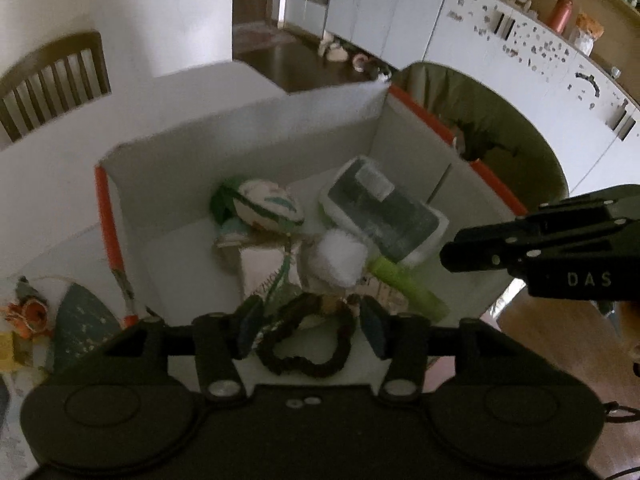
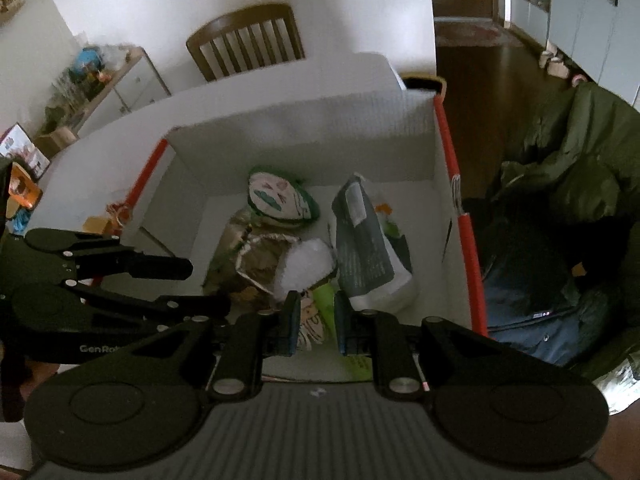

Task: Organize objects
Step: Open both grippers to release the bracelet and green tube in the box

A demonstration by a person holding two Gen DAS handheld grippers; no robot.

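A white box with orange edges (image 1: 240, 132) (image 2: 320, 132) stands below both grippers. Inside lie a ball-shaped pouch with green trim (image 1: 266, 204) (image 2: 280, 196), a grey packet (image 1: 384, 212) (image 2: 360, 248), a white fluffy piece (image 1: 340, 256) (image 2: 308, 264) and a light green tube (image 1: 404, 284). A black scrunchie (image 1: 308, 348) lies loose in the gap of my left gripper (image 1: 312, 320) (image 2: 208, 288), which is open; its pads do not press on it. My right gripper (image 2: 318, 320) (image 1: 446, 254) hovers over the box's right side, shut and holding nothing.
A wooden chair (image 1: 56, 76) (image 2: 244, 46) stands behind the white table. An olive jacket (image 2: 580, 152) (image 1: 480, 120) hangs to the right of the box. Small orange trinkets (image 1: 28, 312) and a dark flat piece (image 1: 80, 320) lie on the table left of the box.
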